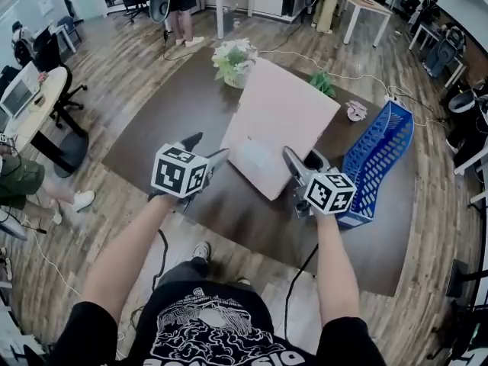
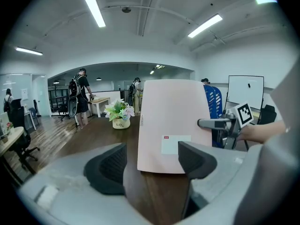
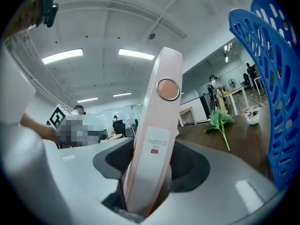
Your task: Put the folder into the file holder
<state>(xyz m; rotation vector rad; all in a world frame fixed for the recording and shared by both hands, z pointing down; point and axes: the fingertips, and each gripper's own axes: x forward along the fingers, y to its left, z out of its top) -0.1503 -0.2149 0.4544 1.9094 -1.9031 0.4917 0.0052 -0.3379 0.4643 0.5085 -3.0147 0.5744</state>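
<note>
A pale pink folder [image 1: 282, 124] lies on the dark table [image 1: 168, 128], its near corner toward me. My right gripper [image 1: 305, 162] is at the folder's near right edge, and in the right gripper view the folder's spine [image 3: 157, 139] stands between the pads, which close on it. My left gripper [image 1: 204, 149] is open just short of the folder's near left edge; in its own view the folder [image 2: 173, 121] lies just beyond the open jaws [image 2: 152, 165]. The blue mesh file holder [image 1: 377, 158] lies tilted at the table's right side, close to the right gripper.
A pot of flowers [image 1: 234, 59] stands at the table's far edge behind the folder. A green sprig [image 1: 322, 82] and a small white object [image 1: 356, 111] lie near the file holder's far end. Desks, office chairs and people surround the table.
</note>
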